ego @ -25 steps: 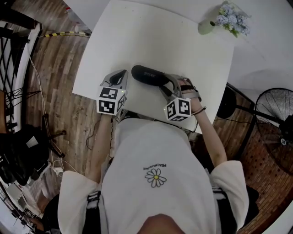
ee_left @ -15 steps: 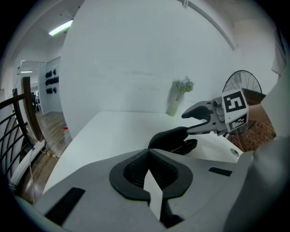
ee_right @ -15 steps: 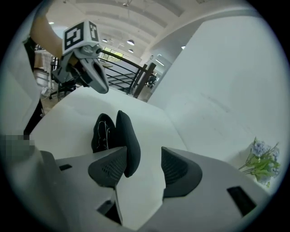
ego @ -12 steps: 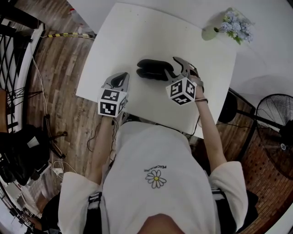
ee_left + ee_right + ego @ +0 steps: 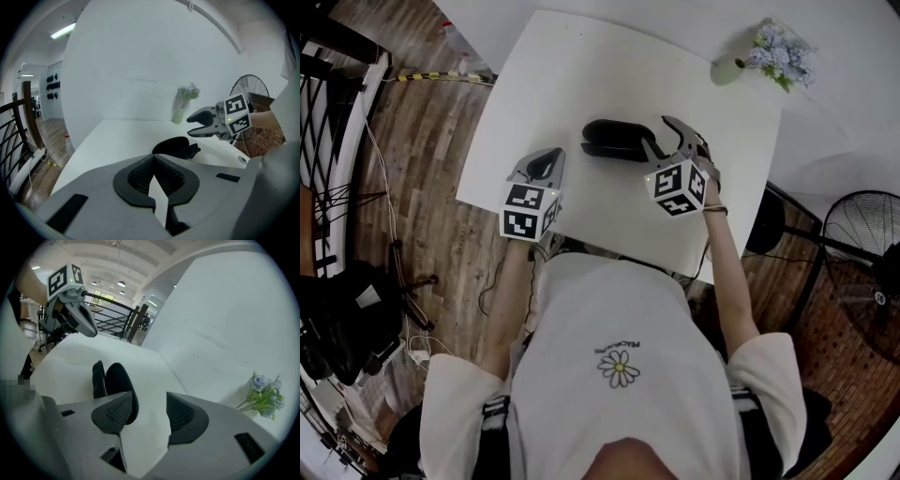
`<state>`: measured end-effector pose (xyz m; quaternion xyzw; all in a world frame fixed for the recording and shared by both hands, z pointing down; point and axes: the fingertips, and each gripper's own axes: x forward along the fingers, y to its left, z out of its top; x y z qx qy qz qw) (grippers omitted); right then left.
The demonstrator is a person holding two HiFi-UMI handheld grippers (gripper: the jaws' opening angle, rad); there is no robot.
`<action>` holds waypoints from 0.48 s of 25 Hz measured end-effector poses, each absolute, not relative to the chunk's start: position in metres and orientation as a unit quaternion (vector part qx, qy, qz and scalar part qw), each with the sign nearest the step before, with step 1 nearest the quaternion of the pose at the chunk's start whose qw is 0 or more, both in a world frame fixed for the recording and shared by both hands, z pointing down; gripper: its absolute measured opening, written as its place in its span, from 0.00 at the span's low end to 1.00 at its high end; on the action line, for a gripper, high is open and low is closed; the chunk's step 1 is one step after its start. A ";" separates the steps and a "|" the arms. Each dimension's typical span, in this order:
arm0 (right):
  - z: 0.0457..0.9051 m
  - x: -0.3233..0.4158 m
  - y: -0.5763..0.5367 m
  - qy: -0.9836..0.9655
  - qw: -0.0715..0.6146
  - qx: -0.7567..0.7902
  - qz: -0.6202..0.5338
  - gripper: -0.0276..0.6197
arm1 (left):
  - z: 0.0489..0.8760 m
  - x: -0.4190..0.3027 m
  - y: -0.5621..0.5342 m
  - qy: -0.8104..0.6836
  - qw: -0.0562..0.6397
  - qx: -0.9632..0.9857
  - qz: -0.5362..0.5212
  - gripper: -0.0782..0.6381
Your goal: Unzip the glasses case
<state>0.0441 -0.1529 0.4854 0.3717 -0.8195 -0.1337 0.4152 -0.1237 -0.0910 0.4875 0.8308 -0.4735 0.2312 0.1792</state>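
Between the jaws of the left gripper [image 5: 153,157] no gap shows: the two ridged pads meet along a single seam and hold nothing. In the head view this gripper is at the lower left edge of the white tabletop [image 5: 581,66], apart from the glasses case [image 5: 614,139]. The jaws of the right gripper [image 5: 149,404] stand apart, with only bare tabletop between them. In the right gripper view the case lies just beyond the left-hand pad, outside the gap. In the head view the right gripper is just beside the case's right end. The black case lies near the middle of the tabletop, its two shells parted so that one is raised off the other. At the upper right corner of the tabletop stands a pale vase of flowers [image 5: 769,47], well apart from the case. A pedestal fan [image 5: 862,253] occupies the right edge of the frame, and a wooden floor [image 5: 412,141] the left. The person's white shirt [image 5: 619,375], printed with a daisy, fills the lower frame.
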 end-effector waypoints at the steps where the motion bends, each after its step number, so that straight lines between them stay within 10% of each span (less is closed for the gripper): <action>1: 0.476 0.047 -0.154 -0.821 0.402 0.386 -0.128 0.40 | 0.482 -0.121 -0.094 -0.471 0.172 0.835 0.228 0.13; 12: 0.311 0.115 -0.157 -0.802 0.031 0.595 0.035 0.32 | 0.317 -0.060 -0.163 -0.466 0.053 0.883 0.012 0.13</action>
